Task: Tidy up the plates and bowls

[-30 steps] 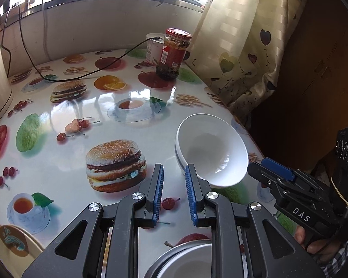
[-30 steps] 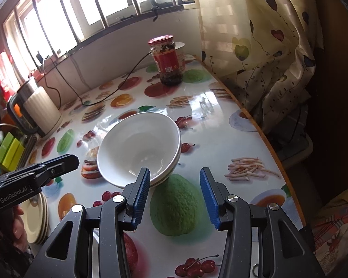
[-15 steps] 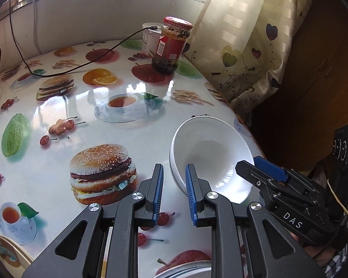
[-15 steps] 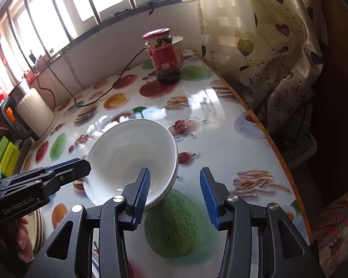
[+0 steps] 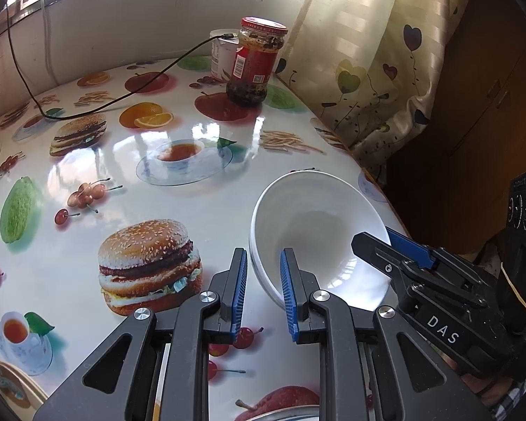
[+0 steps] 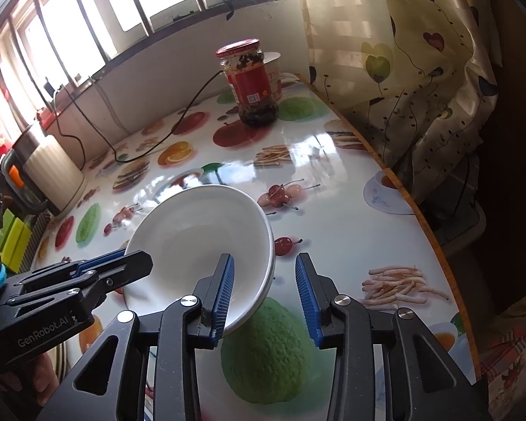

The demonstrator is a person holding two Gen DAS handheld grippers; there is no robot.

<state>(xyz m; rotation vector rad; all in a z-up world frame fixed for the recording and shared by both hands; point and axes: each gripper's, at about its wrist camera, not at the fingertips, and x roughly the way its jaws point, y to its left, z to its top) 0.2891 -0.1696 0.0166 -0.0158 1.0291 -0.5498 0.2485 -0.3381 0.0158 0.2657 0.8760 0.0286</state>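
In the left wrist view, the left gripper (image 5: 261, 293) is seen with its blue-padded fingers (image 5: 238, 294) set a little apart, and the near rim of the stacked white bowls (image 5: 315, 242) is straddled by them: one pad is outside the rim, the other inside the bowl. Whether the pads are actually pressing on the rim can't be told from here. The bowls are tilted, with the opening turned toward the camera. Just right of the fingers, the right gripper (image 5: 396, 249) is spotted reaching over the far edge of the bowls. Left of the fingers a printed burger on the table (image 5: 210, 207) is seen, and well ahead of them a red-lidded jar (image 5: 256, 61) is stood near the curtain (image 5: 368, 56). A black cable (image 5: 122, 96) is draped across the far side. A yellowish plate (image 5: 7, 382) is glimpsed way down at the lower left.

In the right wrist view, the right gripper (image 6: 263, 294) is shown with fingers (image 6: 307, 296) spread wide. The left one is sat inside the bowls (image 6: 200, 242) and the right one is well clear of the rim, so nothing's being squeezed. The bowls are tipped up just ahead-left of the fingers, above a printed green fruit. The left gripper (image 6: 119, 263) is seen poking in at the bowls' left edge. The jar (image 6: 250, 82) is far ahead.
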